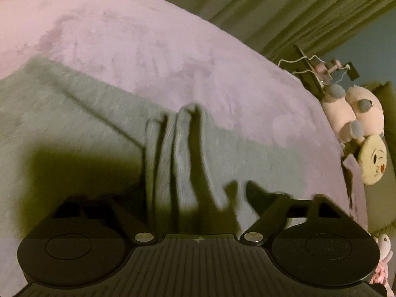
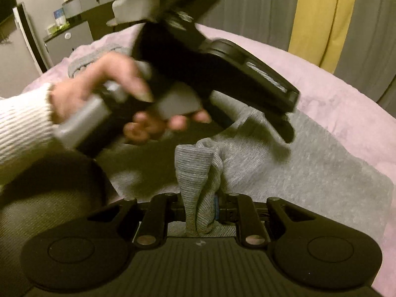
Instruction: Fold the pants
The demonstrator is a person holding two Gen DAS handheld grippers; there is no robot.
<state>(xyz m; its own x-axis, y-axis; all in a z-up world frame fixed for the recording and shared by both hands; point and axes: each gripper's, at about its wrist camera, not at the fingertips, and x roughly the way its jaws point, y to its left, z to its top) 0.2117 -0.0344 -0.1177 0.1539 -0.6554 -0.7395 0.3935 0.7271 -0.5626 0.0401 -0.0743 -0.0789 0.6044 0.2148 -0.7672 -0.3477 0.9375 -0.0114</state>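
Note:
Grey pants [image 1: 74, 128] lie spread on a pink bedcover [image 1: 148, 37]. In the left wrist view a bunched ridge of the grey cloth [image 1: 178, 153] runs toward my left gripper [image 1: 195, 212]; its linkage arms are spread wide, so it looks open. In the right wrist view my right gripper [image 2: 200, 210] is shut on a gathered fold of the pants [image 2: 198, 173], lifted a little above the flat part [image 2: 309, 173]. The left gripper's body [image 2: 198, 74], held by a hand in a white sleeve, crosses above it; more grey cloth [image 2: 138, 5] shows at its far end.
Plush toys [image 1: 356, 113] and a round emoji cushion [image 1: 373, 163] sit at the bed's right edge. Green curtains [image 1: 297, 7] hang behind. A yellow curtain [image 2: 319, 17] and a counter with bottles [image 2: 71, 7] stand beyond the bed.

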